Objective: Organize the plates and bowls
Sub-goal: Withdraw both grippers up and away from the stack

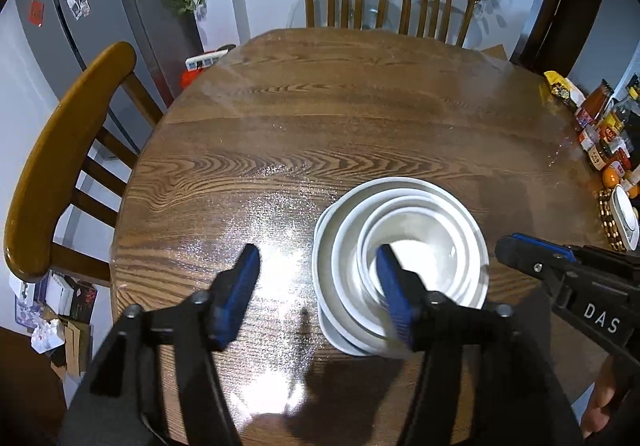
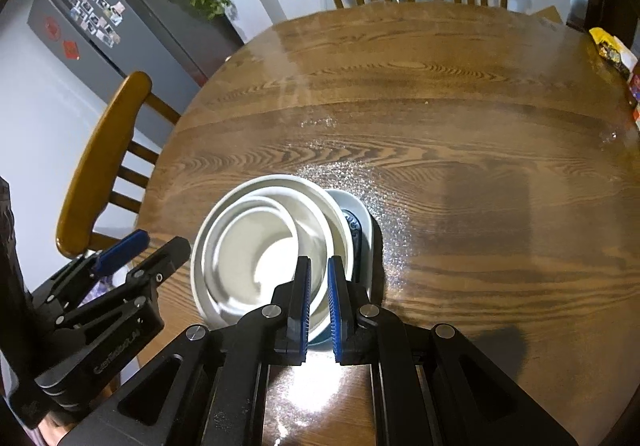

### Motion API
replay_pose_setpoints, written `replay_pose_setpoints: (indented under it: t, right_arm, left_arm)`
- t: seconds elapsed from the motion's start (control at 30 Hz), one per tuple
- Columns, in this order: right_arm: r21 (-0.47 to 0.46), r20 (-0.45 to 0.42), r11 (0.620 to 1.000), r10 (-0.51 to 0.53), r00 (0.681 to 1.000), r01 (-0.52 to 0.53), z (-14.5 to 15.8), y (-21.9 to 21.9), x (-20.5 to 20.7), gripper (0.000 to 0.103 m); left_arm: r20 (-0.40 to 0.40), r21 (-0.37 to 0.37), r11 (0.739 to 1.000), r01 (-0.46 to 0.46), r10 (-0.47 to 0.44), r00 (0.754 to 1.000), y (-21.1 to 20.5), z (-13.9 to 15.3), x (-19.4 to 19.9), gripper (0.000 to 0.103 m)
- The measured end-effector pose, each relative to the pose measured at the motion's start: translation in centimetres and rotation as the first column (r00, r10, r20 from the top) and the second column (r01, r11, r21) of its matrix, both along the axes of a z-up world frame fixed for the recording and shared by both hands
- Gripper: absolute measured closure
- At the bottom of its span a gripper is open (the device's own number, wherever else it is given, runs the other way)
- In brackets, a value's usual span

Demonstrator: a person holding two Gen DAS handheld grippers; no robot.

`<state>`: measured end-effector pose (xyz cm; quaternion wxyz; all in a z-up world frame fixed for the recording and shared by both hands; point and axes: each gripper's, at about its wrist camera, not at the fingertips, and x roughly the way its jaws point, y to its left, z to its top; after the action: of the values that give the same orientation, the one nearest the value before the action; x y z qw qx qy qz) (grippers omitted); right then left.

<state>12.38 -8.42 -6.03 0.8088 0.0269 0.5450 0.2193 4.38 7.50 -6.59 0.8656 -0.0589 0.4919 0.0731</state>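
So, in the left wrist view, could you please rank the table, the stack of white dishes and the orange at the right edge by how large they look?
1. Table, by far the largest.
2. Stack of white dishes.
3. Orange, smallest, though it lies farther from the camera, which shrinks it.

Round wooden table [image 1: 320, 105], stacked white dishes [image 1: 404, 246]

White bowls [image 1: 404, 242] on a brown wood-grain table [image 1: 320, 117]; black claws with blue pads [image 1: 244, 286].
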Motion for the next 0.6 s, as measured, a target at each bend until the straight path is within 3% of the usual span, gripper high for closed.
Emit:
replay_pose_setpoints:
  t: [0.1, 0.13, 0.23, 0.27, 0.43, 0.6]
  right_arm:
    - [0.004, 0.014, 1.000, -0.019, 1.000, 0.019, 0.1, -0.4, -0.9, 0.093]
    - [0.002, 0.017, 1.000, -0.026, 1.000, 0.026, 0.1, -0.4, -1.1, 0.089]
    - [0.010, 0.034, 0.999, -0.038, 0.999, 0.038, 0.3, -0.8, -2.2, 0.060]
    - [0.009, 0.047, 0.999, -0.041, 0.998, 0.040, 0.5, -0.9, -2.7, 0.056]
    - [-0.014, 0.129, 0.999, -0.035, 0.991, 0.037, 1.7, -0.7, -5.2, 0.048]
    - [-0.031, 0.189, 0.999, -0.016, 0.982, 0.022, 2.4, -0.3, -7.4, 0.044]
  left_arm:
    - [0.017, -0.003, 1.000, 0.008, -0.008, 1.000, 0.3, 0.4, -0.8, 0.036]
    - [0.025, -0.005, 1.000, 0.012, -0.012, 1.000, 0.3, 0.6, -1.1, 0.033]
    - [0.045, -0.003, 1.000, 0.022, -0.022, 0.999, 0.5, 1.1, -2.0, 0.028]
    - [0.054, -0.005, 1.000, 0.029, -0.029, 0.998, 0.6, 1.3, -2.4, 0.025]
    - [0.083, -0.011, 0.999, 0.044, -0.043, 0.996, 0.9, 2.0, -3.8, 0.023]
    - [0.116, 0.003, 0.998, 0.063, -0.063, 0.991, 1.0, 2.7, -5.4, 0.009]
